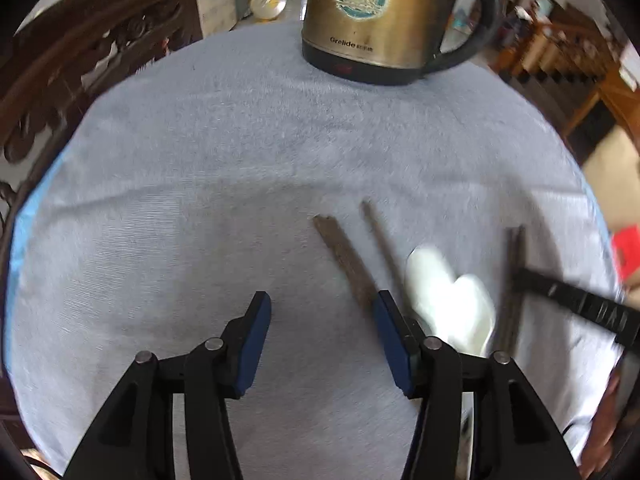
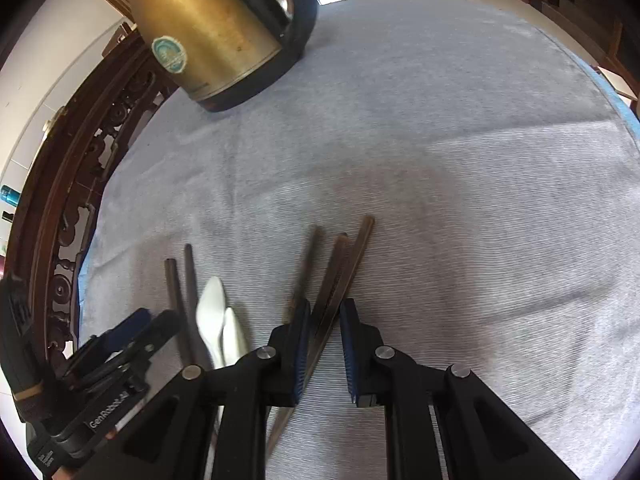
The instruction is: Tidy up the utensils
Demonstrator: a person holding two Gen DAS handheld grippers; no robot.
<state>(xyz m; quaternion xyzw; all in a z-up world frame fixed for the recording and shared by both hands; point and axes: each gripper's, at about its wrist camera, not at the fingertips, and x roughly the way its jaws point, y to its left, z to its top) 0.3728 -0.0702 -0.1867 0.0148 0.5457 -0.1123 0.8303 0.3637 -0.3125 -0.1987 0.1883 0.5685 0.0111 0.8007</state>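
Dark wooden chopsticks and two white ceramic spoons lie on a grey cloth. In the left wrist view my left gripper (image 1: 320,312) is open and empty, just left of a chopstick pair (image 1: 346,260), the spoons (image 1: 448,300) and another pair (image 1: 514,280). In the right wrist view my right gripper (image 2: 325,320) is open, its jaws straddling a chopstick pair (image 2: 344,272) that lies on the cloth; a third stick (image 2: 304,272) lies beside its left finger. The spoons (image 2: 218,316) and two more chopsticks (image 2: 180,292) lie further left, by the left gripper (image 2: 120,344).
A brass-coloured electric kettle (image 1: 376,20) with a black handle stands at the far side of the cloth-covered round table (image 1: 240,140); it also shows in the right wrist view (image 2: 208,28). A carved dark wooden chair (image 2: 80,168) borders the table's left edge.
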